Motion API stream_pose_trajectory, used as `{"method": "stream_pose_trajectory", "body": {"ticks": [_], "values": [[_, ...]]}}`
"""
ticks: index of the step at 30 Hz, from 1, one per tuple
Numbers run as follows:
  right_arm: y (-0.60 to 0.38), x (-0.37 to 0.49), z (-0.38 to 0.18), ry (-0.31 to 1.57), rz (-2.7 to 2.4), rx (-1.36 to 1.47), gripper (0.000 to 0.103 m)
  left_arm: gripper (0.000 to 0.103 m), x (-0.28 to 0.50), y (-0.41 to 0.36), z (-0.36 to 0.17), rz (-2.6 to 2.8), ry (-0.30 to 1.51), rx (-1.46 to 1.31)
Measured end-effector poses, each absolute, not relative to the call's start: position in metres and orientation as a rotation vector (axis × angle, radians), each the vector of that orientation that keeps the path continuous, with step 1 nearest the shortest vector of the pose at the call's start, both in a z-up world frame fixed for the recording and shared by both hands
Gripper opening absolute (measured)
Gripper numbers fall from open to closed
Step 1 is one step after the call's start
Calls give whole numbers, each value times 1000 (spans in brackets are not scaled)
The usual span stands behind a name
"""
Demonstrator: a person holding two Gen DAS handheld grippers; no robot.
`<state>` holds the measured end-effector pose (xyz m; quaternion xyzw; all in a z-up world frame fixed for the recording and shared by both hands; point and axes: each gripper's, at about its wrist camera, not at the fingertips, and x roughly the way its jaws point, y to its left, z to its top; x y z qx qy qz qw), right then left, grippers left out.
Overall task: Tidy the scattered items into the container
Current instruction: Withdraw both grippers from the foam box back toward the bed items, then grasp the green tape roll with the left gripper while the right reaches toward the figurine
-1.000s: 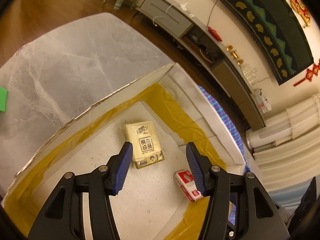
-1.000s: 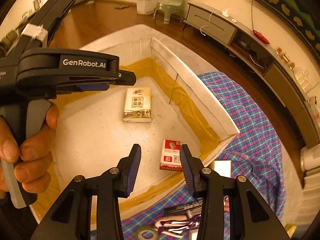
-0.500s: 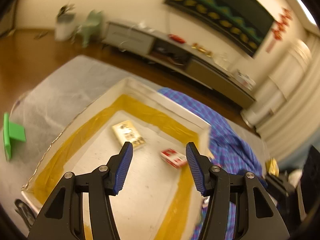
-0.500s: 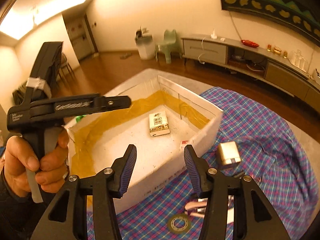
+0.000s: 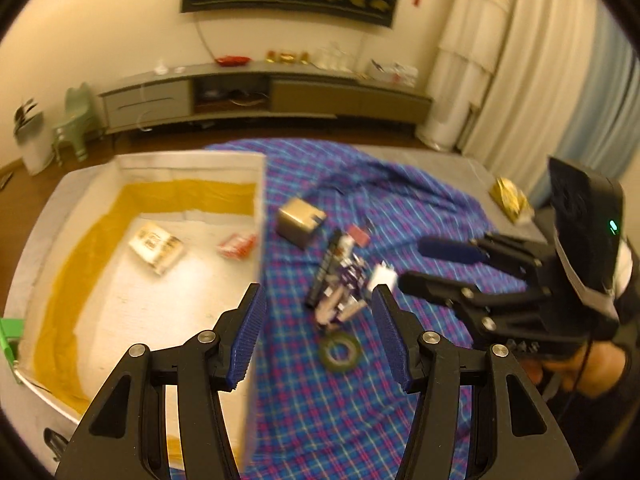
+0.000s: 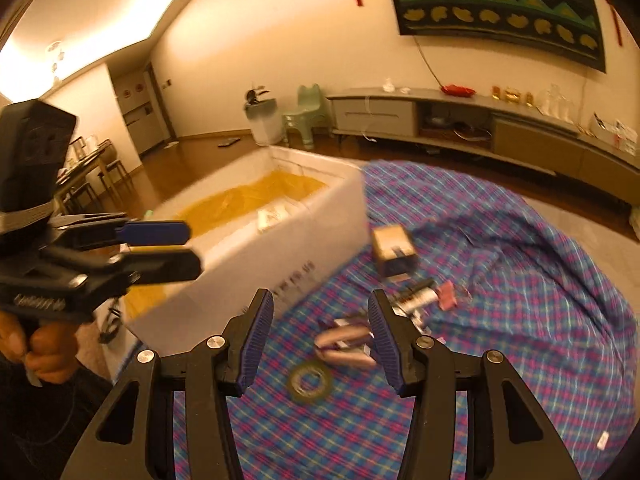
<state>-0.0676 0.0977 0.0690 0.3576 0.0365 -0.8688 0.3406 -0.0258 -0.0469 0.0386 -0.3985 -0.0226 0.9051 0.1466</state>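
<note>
A white box [image 5: 260, 216] [image 6: 304, 236] with yellow tape inside holds a tissue pack [image 5: 157, 245] and a red pack [image 5: 237, 245]. On the blue plaid cloth [image 5: 400, 400] [image 6: 520, 320] lie a small tan box [image 5: 301, 220] [image 6: 394, 249], a tape roll [image 5: 340, 351] [image 6: 311, 382] and a pile of small items [image 5: 340, 280] [image 6: 348, 342]. My left gripper [image 5: 316, 340] [image 6: 160, 246] is open and empty above the box's right wall. My right gripper [image 6: 320, 344] [image 5: 436, 266] is open and empty above the pile.
A gold packet [image 5: 510, 198] lies at the cloth's far right edge. A green object [image 5: 10, 332] sits left of the box. A long cabinet [image 5: 264, 92] and a green stool [image 6: 306, 114] stand by the far wall.
Both grippers have pulled up and back from inside the box and swung right. They now face the cloth and the scattered items. Both stay open.
</note>
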Motion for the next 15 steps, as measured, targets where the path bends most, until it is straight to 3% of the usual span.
{"method": "stream_pose_trajectory", "body": {"ticks": [10,15], "values": [[129,-92,17,95,-2283,1085,51,58,-39,-1,-16,2506,88,-1297],[123,-104,-2,252,-2267,1134,62,58,-50,6,-44,2472,101,-1377]]}}
